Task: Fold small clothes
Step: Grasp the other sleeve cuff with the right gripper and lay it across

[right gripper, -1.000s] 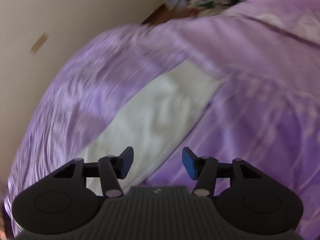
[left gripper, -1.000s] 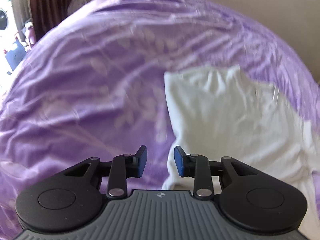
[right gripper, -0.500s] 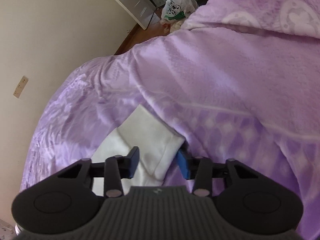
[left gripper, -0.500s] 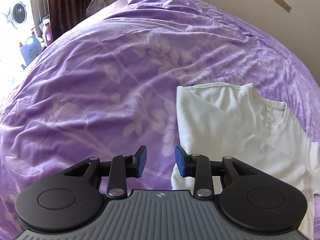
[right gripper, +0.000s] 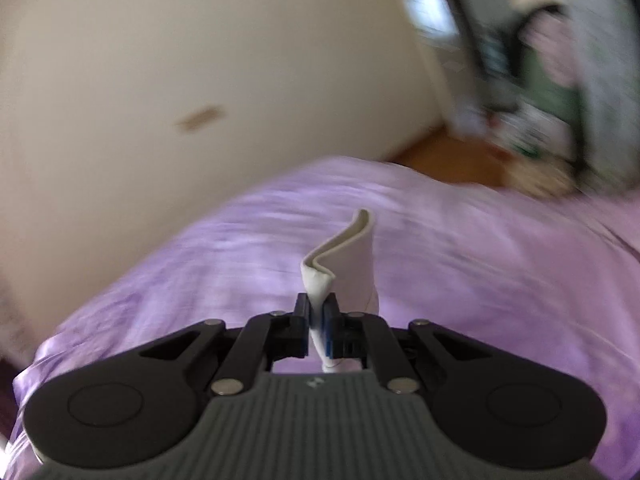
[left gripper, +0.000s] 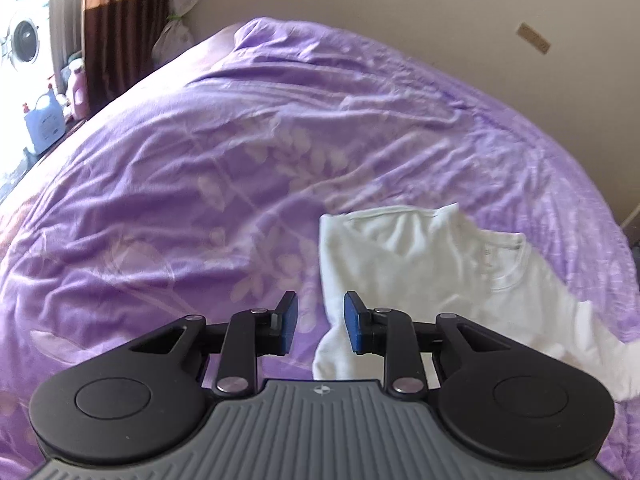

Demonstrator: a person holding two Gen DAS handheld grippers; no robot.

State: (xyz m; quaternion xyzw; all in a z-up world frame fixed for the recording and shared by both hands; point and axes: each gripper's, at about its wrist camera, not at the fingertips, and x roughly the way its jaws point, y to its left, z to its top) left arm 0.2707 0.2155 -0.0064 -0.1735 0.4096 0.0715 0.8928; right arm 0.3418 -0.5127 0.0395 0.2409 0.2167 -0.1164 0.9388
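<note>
1. Left wrist view: left gripper [left gripper: 317,322] part open over the purple bedspread [left gripper: 200,184], jaws just narrowed, nothing between them. White T-shirt [left gripper: 432,276] lies flat at 3 o'clock.
2. Right wrist view, blurred: right gripper [right gripper: 317,330] just clamped on a T-shirt fold [right gripper: 344,264] standing toward 12 o'clock.

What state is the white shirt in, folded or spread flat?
Partly folded: the white shirt has one side lapped over its front on the purple bedspread, neckline still showing. The right gripper pinches an edge.
</note>
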